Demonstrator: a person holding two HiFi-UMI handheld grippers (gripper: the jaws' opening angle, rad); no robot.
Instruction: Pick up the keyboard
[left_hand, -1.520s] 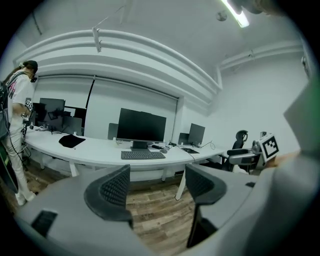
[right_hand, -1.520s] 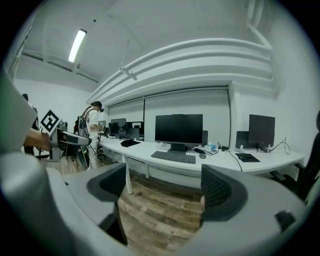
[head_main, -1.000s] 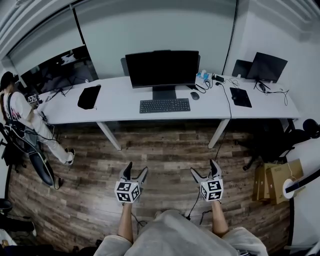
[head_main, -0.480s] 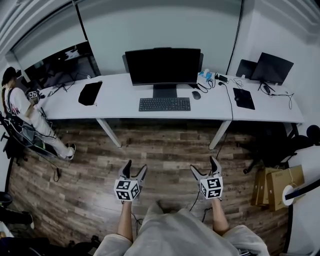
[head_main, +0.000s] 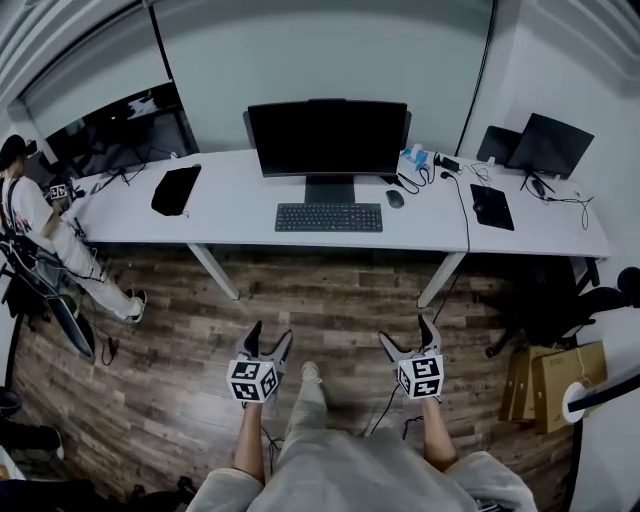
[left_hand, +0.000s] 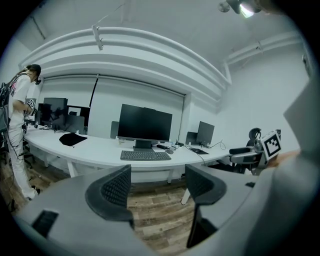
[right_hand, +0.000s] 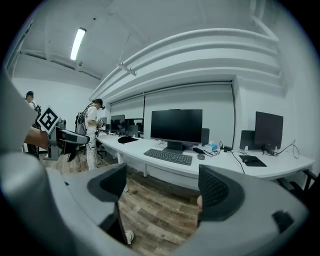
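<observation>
Both grippers held over the floor, well short of the long white desk (head_main: 235, 210).

The keyboard (head_main: 329, 217) lies on the desk in front of the stand of a dark monitor (head_main: 326, 138), with a mouse (head_main: 394, 198) just to its right. The left gripper (head_main: 271, 340) and the right gripper (head_main: 407, 335) hover side by side above the wood-plank floor (head_main: 330, 295), well apart from the keyboard; each has its jaws spread with only floor showing between them. A black pouch (head_main: 175, 190) sits toward the desk's left end, a dark mat (head_main: 492, 207) and a second screen (head_main: 553, 146) toward its right. A person (head_main: 30, 215) stands at the left end, cardboard boxes (head_main: 545, 375) sit at the right wall.
</observation>
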